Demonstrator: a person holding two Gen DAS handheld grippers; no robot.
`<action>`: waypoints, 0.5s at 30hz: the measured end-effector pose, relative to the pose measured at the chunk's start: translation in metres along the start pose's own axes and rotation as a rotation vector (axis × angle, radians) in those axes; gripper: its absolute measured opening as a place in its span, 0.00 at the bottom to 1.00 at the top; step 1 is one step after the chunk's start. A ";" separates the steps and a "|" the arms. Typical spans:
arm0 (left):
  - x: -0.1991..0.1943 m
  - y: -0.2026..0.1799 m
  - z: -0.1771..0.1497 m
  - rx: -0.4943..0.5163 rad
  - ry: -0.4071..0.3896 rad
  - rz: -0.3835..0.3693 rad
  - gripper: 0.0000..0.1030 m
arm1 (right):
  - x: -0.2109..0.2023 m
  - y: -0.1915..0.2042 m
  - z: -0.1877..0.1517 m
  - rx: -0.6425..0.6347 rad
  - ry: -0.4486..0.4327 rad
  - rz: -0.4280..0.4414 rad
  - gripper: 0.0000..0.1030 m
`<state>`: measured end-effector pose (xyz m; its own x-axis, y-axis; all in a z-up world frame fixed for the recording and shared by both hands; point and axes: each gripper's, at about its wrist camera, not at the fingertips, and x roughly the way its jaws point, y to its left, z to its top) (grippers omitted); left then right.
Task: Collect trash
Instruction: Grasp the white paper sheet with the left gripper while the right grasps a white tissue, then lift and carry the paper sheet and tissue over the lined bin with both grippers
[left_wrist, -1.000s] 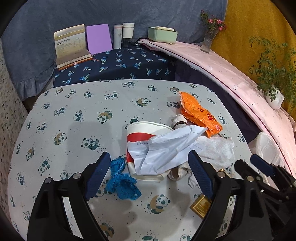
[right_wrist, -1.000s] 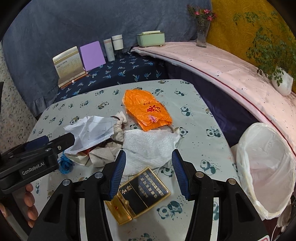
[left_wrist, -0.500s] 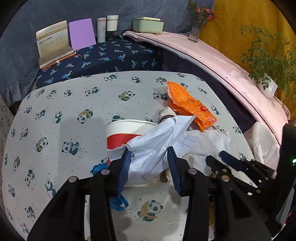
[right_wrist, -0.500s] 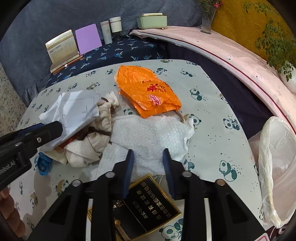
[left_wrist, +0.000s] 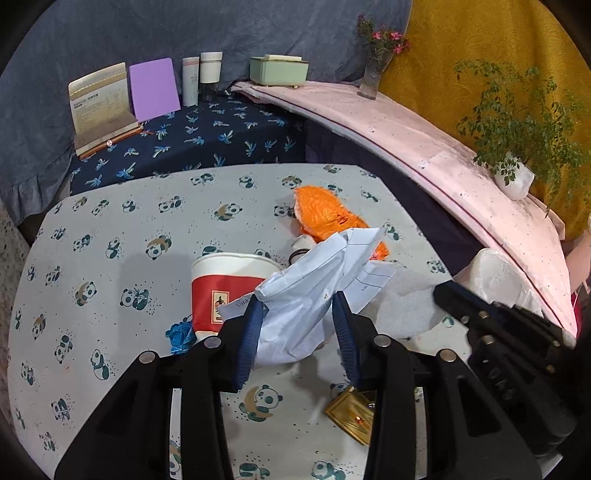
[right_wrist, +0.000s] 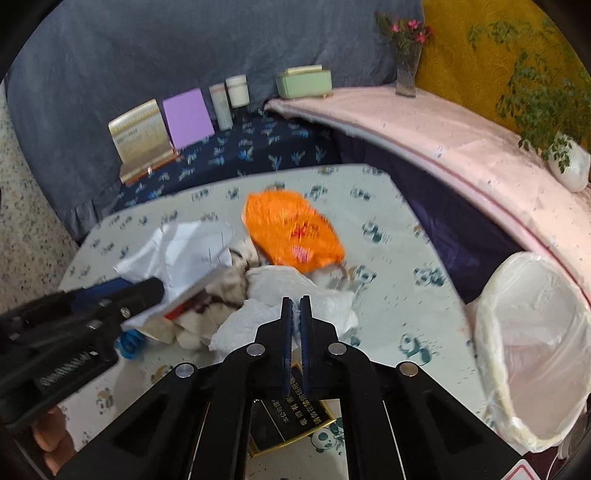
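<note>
The left hand-held gripper (left_wrist: 297, 314) is clenched on the crumpled white paper (left_wrist: 314, 291), lifted in front of the red-and-white paper cup (left_wrist: 221, 284); the right hand-held gripper (right_wrist: 295, 306) is pinched on the white tissue wad (right_wrist: 295, 291), its pads nearly together; the orange bag (right_wrist: 291, 232) lies behind the pile, toward the desk's (left_wrist: 110, 221) far edge; a black-and-gold box (right_wrist: 291, 424) lies near the front edge; the lined bin (right_wrist: 535, 332) stands open just past the right edge; the desk's left half is bare cloth.
</note>
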<state>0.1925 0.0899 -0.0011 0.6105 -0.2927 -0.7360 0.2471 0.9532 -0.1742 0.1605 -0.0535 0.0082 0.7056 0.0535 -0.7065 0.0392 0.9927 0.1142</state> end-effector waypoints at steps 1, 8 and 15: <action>-0.005 -0.003 0.002 0.002 -0.009 -0.002 0.36 | -0.008 -0.002 0.004 0.004 -0.019 0.000 0.04; -0.029 -0.030 0.006 0.033 -0.049 -0.018 0.36 | -0.067 -0.025 0.025 0.046 -0.151 -0.009 0.04; -0.040 -0.065 0.006 0.076 -0.060 -0.051 0.36 | -0.104 -0.060 0.031 0.098 -0.229 -0.051 0.04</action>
<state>0.1565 0.0391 0.0438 0.6392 -0.3470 -0.6863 0.3341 0.9291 -0.1586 0.1063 -0.1223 0.0962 0.8424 -0.0335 -0.5378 0.1394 0.9776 0.1574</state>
